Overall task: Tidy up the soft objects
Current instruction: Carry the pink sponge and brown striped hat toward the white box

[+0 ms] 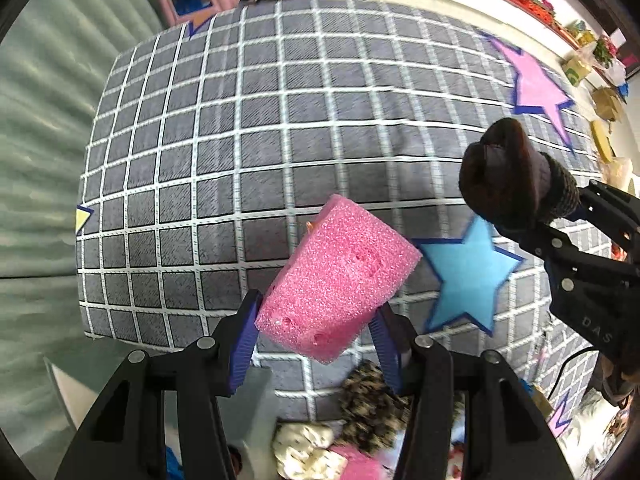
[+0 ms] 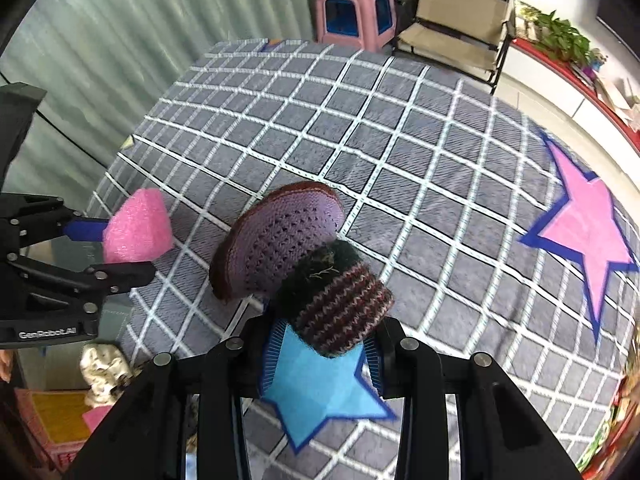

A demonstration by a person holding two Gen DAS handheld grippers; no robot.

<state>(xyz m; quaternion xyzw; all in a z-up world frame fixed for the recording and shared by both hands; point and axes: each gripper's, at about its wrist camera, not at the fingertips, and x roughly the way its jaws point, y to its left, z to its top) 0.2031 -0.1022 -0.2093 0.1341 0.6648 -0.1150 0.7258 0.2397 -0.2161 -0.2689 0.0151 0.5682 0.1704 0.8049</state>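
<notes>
My left gripper (image 1: 316, 336) is shut on a pink foam sponge block (image 1: 336, 280) and holds it above the grey checked mat (image 1: 240, 140). The sponge also shows in the right wrist view (image 2: 138, 226), clamped by the left gripper (image 2: 120, 248). My right gripper (image 2: 320, 354) is shut on a knitted purple and brown slipper (image 2: 288, 248), gripping it by its striped cuff (image 2: 340, 312). The slipper shows dark in the left wrist view (image 1: 508, 176), held up at the right by the right gripper (image 1: 560, 220).
Pink star (image 2: 588, 228) and blue star (image 1: 468, 276) patches lie on the mat. Soft items sit in a pile below my left gripper: leopard-print fabric (image 1: 372, 400), cream cloth (image 1: 304, 448), more pink foam (image 1: 356, 464). A pink stool (image 2: 354, 16) and a folding cot (image 2: 452, 40) stand beyond the mat.
</notes>
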